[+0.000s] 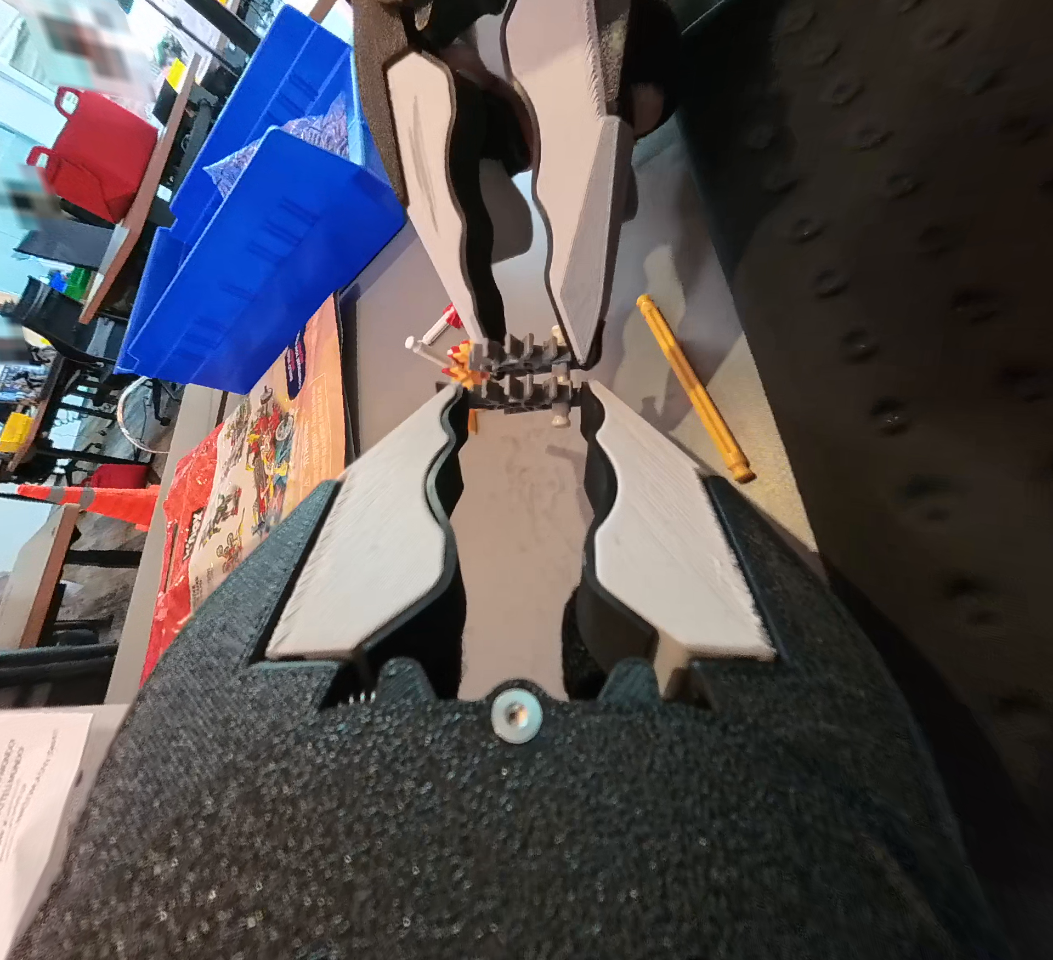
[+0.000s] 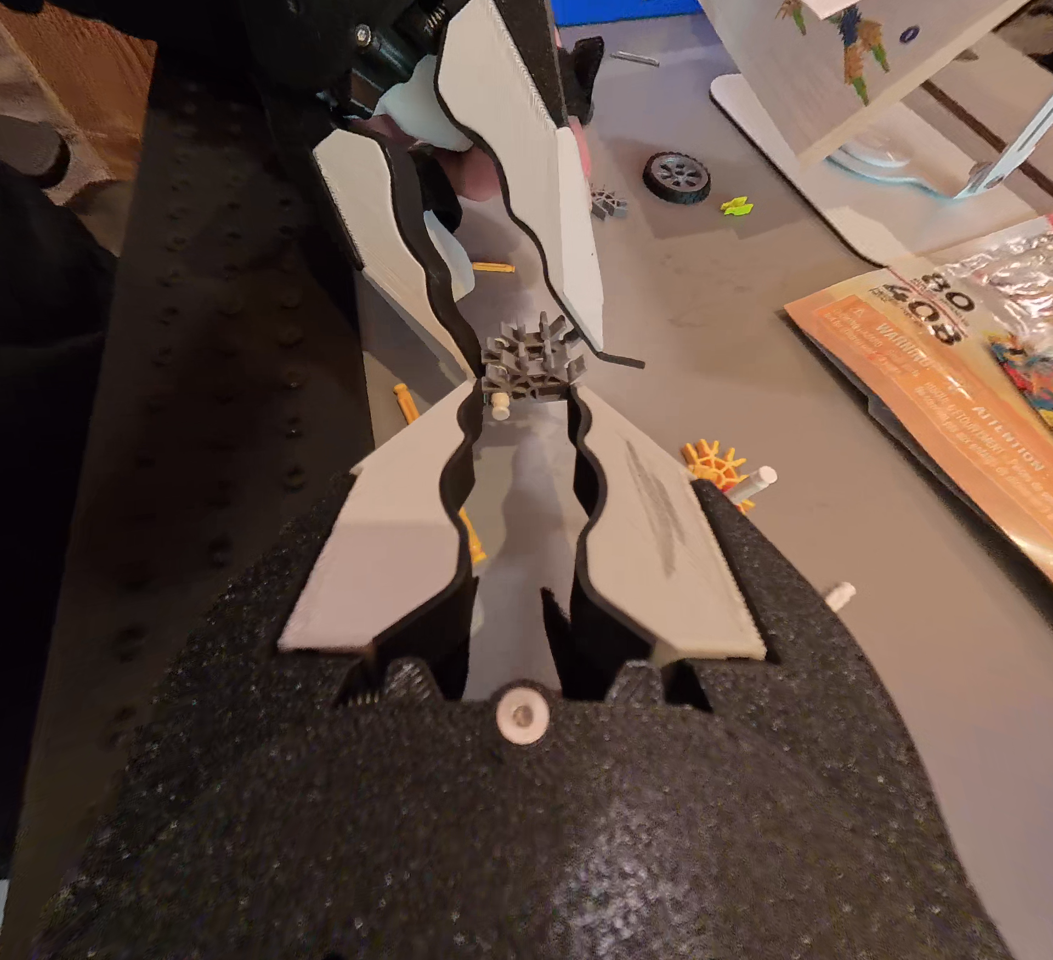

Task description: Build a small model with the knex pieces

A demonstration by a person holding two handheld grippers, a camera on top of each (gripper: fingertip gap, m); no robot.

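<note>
Counter (image 2: 712, 306) grey, matte, faintly smudged. Yellow rod (image 1: 692, 386) lay flat on counter near dark dimpled mat (image 1: 911, 306) along one edge. Two blue bins (image 1: 268, 260) stood on counter, one behind other. Printed booklet (image 2: 934, 380) lay flat, foil bag (image 2: 1014, 272) overlapping it. Small black wheel (image 2: 677, 177) rested on its side, lime-green piece (image 2: 737, 206) just beside. Grey connector (image 2: 608, 202) near wheel. Yellow connector (image 2: 712, 463) with white rod (image 2: 758, 478) lay on counter. Short grey rod (image 2: 633, 58) near blue bin.

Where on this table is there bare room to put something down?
Bare grey table lies between the wheel and the orange booklet. It is crowded around the grey connector cluster gripped by both the right gripper and left gripper, with yellow rod beside.
</note>
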